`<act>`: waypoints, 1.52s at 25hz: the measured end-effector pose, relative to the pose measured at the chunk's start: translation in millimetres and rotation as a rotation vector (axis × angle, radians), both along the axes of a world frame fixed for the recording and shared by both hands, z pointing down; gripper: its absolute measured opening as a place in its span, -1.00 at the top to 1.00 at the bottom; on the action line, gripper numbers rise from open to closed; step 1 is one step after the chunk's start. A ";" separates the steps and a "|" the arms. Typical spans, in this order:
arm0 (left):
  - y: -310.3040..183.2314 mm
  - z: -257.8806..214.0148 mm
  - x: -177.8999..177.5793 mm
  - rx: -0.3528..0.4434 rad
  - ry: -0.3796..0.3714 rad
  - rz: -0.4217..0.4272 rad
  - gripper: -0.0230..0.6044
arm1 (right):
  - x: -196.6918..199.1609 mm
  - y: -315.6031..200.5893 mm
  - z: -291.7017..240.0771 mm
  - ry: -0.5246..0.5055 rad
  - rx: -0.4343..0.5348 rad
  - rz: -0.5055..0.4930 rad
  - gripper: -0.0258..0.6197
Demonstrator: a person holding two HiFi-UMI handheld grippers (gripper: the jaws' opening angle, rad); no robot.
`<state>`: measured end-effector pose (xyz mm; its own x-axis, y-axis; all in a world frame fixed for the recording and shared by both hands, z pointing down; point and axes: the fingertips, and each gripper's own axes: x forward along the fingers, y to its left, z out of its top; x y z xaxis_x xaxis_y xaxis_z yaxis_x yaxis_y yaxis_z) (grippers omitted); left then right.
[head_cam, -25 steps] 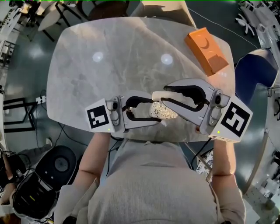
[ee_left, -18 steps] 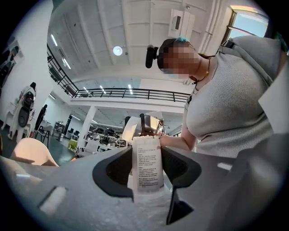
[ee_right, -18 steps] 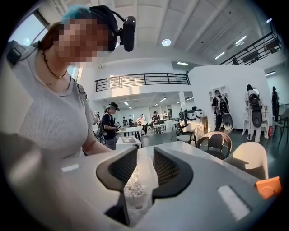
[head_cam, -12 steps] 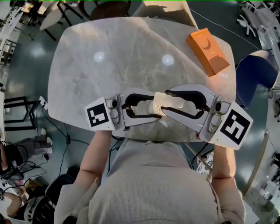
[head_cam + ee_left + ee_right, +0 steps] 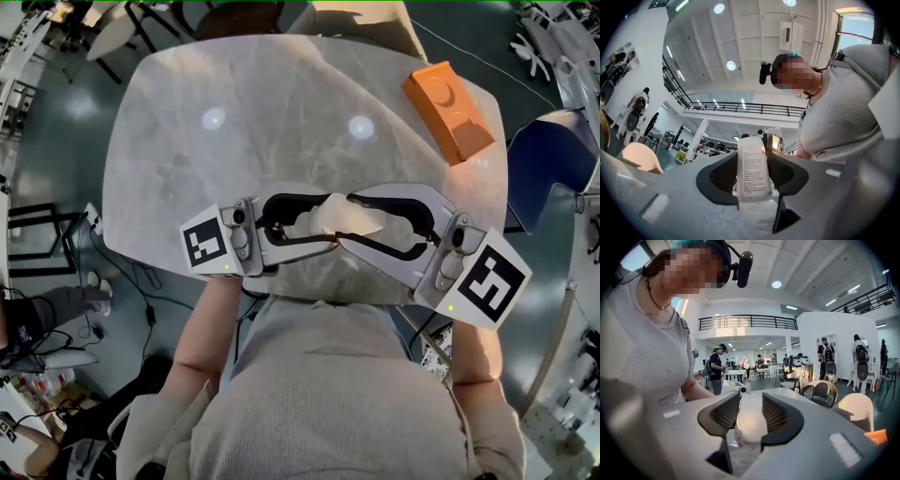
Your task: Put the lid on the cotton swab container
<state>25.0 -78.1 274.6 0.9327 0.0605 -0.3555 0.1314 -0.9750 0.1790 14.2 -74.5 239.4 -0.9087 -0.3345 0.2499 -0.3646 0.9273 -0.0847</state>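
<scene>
in the head view, the left gripper [image 5: 328, 220] and the right gripper [image 5: 351, 219] are seen tip to tip over the near edge of the table [image 5: 234, 141]. the container [image 5: 305, 225] is held clear of it between them, its long axis running from one gripper to the other. the lid [image 5: 367, 223] is seen on the end toward the right gripper, so any closing push is judged to run along that axis, from right toward left. in the left gripper view, the container is clamped between the pads [image 5: 780, 171], label toward the camera, pointing straight away along the jaws. in the right gripper view, the lid's white dome is seen between the pads [image 5: 774, 413]. these jaws have just been opening and no firm press is made out, so the lid is judged seated or nearly so on the container.
</scene>
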 end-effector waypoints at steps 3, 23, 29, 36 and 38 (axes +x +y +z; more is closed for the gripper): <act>-3.7 -1.4 -2.0 -0.012 0.023 -0.010 0.31 | -1.6 -2.8 -0.5 0.004 0.014 0.002 0.45; -13.5 -19.9 -5.0 -0.044 0.090 -0.069 0.32 | -13.4 -4.0 -1.3 0.214 0.144 0.008 0.45; -14.4 -22.9 -11.1 -0.040 0.112 -0.078 0.31 | -19.5 -0.6 -7.9 0.216 0.217 0.014 0.50; -12.6 -21.3 -12.5 -0.040 0.109 -0.084 0.31 | -22.8 5.8 -10.7 0.205 0.209 -0.013 0.58; -12.2 -19.7 -11.9 -0.044 0.105 -0.083 0.31 | -23.7 7.1 -9.6 0.214 0.201 -0.029 0.57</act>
